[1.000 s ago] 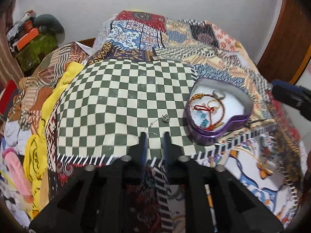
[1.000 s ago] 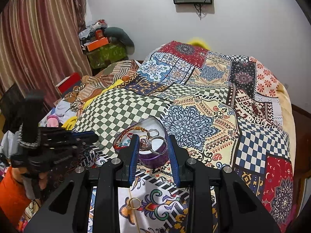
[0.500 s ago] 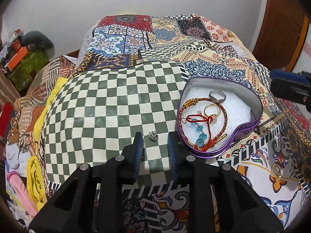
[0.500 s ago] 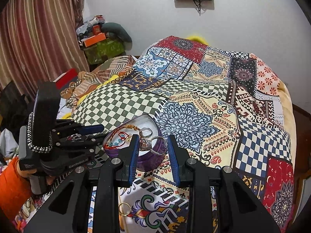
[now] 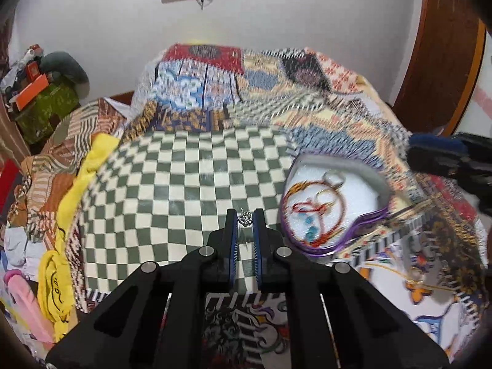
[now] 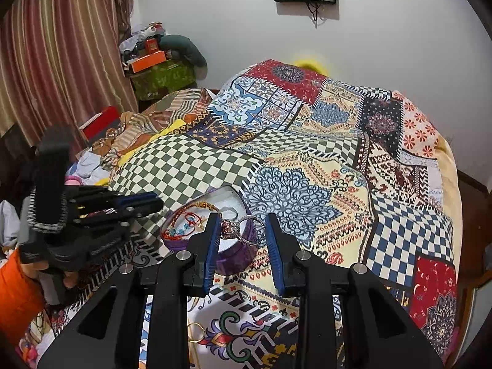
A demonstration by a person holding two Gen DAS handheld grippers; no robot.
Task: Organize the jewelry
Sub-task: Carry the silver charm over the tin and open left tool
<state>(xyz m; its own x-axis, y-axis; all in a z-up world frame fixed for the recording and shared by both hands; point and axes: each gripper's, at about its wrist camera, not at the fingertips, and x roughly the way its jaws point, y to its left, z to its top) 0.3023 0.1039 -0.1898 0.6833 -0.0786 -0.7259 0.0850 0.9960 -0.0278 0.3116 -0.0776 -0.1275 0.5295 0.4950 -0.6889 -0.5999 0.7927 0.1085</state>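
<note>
A bed [image 6: 307, 166] under a patchwork cover carries a purple heart tin [image 6: 236, 255] on the seam between the checked patch and the floral one; a gold ring [image 6: 196, 332] lies nearer; crumpled clothes [image 5: 52, 203], perhaps laundry, crowd its left edge.

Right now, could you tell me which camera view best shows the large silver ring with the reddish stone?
The right wrist view: the ring sits sharp between the right gripper fingers. The left wrist view does not show it, only a blurred edge of that gripper.
</note>
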